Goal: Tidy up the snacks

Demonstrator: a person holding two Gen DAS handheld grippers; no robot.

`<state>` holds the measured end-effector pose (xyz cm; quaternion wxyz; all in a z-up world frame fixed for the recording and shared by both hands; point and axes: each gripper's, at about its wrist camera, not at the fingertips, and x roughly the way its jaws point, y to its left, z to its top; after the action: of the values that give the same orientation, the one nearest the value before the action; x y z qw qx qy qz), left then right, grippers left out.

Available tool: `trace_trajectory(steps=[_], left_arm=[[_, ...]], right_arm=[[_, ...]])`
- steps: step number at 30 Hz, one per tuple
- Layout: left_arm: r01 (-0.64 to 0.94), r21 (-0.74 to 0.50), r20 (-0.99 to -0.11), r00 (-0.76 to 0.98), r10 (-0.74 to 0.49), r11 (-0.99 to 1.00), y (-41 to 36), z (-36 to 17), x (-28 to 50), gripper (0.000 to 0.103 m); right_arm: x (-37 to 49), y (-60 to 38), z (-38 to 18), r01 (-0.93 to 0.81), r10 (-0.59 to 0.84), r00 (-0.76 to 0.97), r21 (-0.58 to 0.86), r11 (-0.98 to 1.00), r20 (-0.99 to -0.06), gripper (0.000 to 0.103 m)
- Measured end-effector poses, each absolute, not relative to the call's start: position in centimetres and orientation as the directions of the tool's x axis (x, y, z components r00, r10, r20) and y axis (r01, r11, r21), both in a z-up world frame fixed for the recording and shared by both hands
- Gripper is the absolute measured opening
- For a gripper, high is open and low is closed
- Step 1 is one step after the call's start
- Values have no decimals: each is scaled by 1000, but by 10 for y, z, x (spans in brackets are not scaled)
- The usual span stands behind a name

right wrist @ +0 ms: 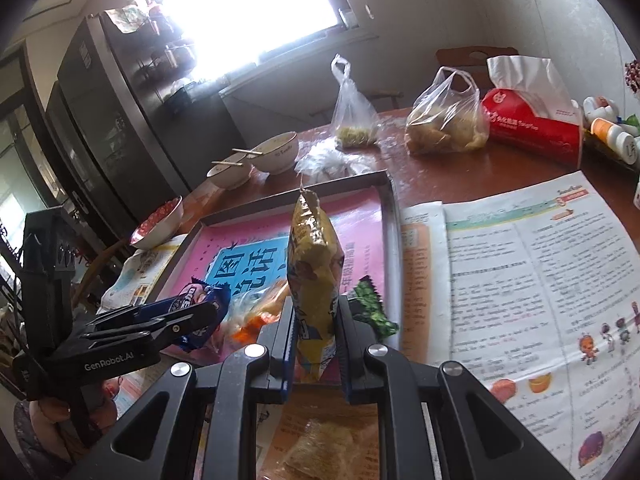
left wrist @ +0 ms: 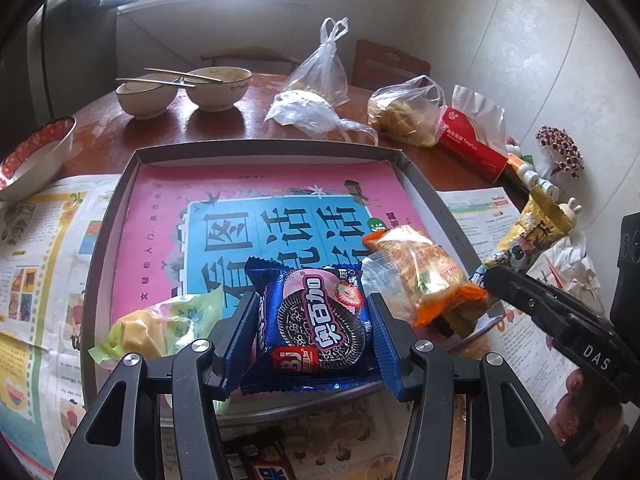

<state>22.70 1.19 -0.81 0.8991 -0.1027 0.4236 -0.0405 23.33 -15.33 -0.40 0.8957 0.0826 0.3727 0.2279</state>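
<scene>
My left gripper (left wrist: 312,320) is shut on a blue strawberry cookie pack (left wrist: 316,320), held over the near edge of the grey tray (left wrist: 264,148) lined with a pink and blue sheet. In the tray lie an orange cracker pack (left wrist: 424,272) and a green-yellow snack pack (left wrist: 160,324). My right gripper (right wrist: 316,320) is shut on a yellow-gold snack pack (right wrist: 314,272), held upright above the tray's near right corner (right wrist: 390,216); it also shows in the left wrist view (left wrist: 524,236). A green pack (right wrist: 372,308) lies by the right fingers.
Two bowls with chopsticks (left wrist: 180,88), a red-patterned bowl (left wrist: 32,156), plastic bags (left wrist: 404,108), a red tissue pack (right wrist: 532,120) and small bottles (right wrist: 612,136) stand on the wooden table behind the tray. Newspaper sheets (right wrist: 520,272) cover the table on both sides.
</scene>
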Motion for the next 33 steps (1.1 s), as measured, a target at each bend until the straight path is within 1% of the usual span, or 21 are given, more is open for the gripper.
trace_trajectory(steps=[12,23,33], left_arm=[[-36,-219,-754,640,-146,975,19,-9,232,56],[-29,-212,-760,634,-146,977,16,-10,234,56],[-32,-202,-759,637,-136,979,15,-11,235,56]], right_arm=[[242,-130,-13,-383,519,559,354,853,-647,18],[245,-120,-22,-392,519,528,350,851,-672,19],[244,-126,-23,-370,502,535,346,862,-680,20]])
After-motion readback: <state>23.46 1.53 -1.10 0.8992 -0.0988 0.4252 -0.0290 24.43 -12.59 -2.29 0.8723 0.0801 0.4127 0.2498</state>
